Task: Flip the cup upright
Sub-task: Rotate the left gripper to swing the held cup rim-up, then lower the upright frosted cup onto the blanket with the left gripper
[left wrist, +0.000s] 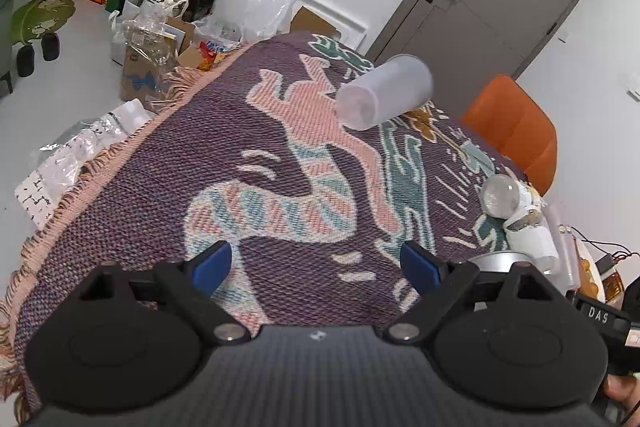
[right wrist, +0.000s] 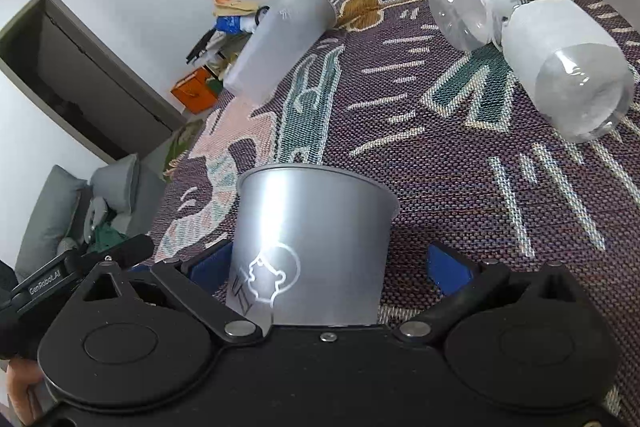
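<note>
We record the right gripper (right wrist: pixel 328 267) spread wide around a silver cup (right wrist: pixel 316 243) that stands between its blue pads (right wrist: pixel 446 269). The left pad is at or near the cup wall, though contact cannot be confirmed from this angle; the right pad stands apart from it. The cup's flared rim is uppermost, so we judge that it is already upright on the woven tablecloth (right wrist: pixel 460 187), near the tabletop edge closest to the camera. The wide spread suggests a release or an approach, not a hold.

The left gripper (left wrist: pixel 318 267) is also wide and holds nothing, hovering over the cloth near that same edge. A frosted cup (left wrist: pixel 384 93) lies on its side towards the far edge, mouth facing away; we judge that it is a likely candidate for righting. Two clear bottles (right wrist: pixel 532 23) lie on their sides towards the right edge.

Legible markings: a white outline figure printed on the silver cup; "GenRobot.AI" on the neighbouring gripper housing (right wrist: pixel 44 283); "DAS" on a housing (left wrist: pixel 599 315) in the left wrist view. The bottle label script is too distorted to read.
</note>
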Demonstrator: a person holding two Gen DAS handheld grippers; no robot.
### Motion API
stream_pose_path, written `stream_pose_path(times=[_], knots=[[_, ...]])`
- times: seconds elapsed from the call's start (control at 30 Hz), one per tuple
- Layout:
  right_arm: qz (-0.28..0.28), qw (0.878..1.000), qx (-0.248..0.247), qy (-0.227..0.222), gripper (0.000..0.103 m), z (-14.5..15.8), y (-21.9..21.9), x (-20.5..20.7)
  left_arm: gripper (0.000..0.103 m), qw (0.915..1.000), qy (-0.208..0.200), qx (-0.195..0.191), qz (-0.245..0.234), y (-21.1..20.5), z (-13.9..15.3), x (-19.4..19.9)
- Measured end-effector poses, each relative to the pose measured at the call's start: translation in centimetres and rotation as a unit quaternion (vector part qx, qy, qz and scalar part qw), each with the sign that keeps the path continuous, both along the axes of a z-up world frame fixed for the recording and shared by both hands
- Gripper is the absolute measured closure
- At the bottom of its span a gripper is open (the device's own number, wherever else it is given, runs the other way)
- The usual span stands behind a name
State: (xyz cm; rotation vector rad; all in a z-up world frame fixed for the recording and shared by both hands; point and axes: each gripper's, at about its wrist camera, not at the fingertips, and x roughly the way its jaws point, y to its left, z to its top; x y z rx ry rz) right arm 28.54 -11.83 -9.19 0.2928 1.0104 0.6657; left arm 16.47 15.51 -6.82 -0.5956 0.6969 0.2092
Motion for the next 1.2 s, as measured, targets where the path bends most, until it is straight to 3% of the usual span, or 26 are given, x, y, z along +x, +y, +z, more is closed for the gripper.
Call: stream_pose_path(times=[0.17,0.2,0.23,0.3,0.43,0.7,0.97,1.2], knots=[[0.006,1.000,-0.013,-0.007,0.003,-0.4,0.7,0.2,0.013,0.9999,0.009,-0.002,0.006,0.8,-0.7,-0.1],[0.007,1.000,-0.014,-0.010,0.021,-0.3,0.7,0.2,0.013,0.9999,0.010,-0.001,0.005,0.8,-0.8,-0.1],[0.010,1.000,-0.010,-0.009,0.027,-0.2,0.6,0.2,0.013,0.9999,0.011,0.000,0.005,0.8,-0.9,-0.2],[0.010,1.000,0.002,0.001,0.029,-0.1,0.3,0.3,0.013,0.9999,0.008,0.000,0.006,0.7,-0.8,-0.4],[0.004,1.000,0.008,-0.023,0.030,0.9,-0.4,-0.7,0.013,1.0000,0.003,0.005,0.003,0.3,-0.5,-1.0],[-0.017,0.990,0.025,-0.135,0.030,5.2,-2.8,-4.5,0.013,0.9998,-0.013,0.013,-0.006,-1.7,0.8,-2.4],[-0.048,0.959,-0.020,-0.277,0.030,8.2,-3.8,-8.2,0.013,0.9987,-0.037,0.029,-0.018,-3.3,2.6,-3.7],[-0.047,0.941,-0.043,-0.333,0.030,8.5,-3.4,-9.2,0.013,0.9980,-0.045,0.037,-0.023,-4.0,3.2,-4.4]])
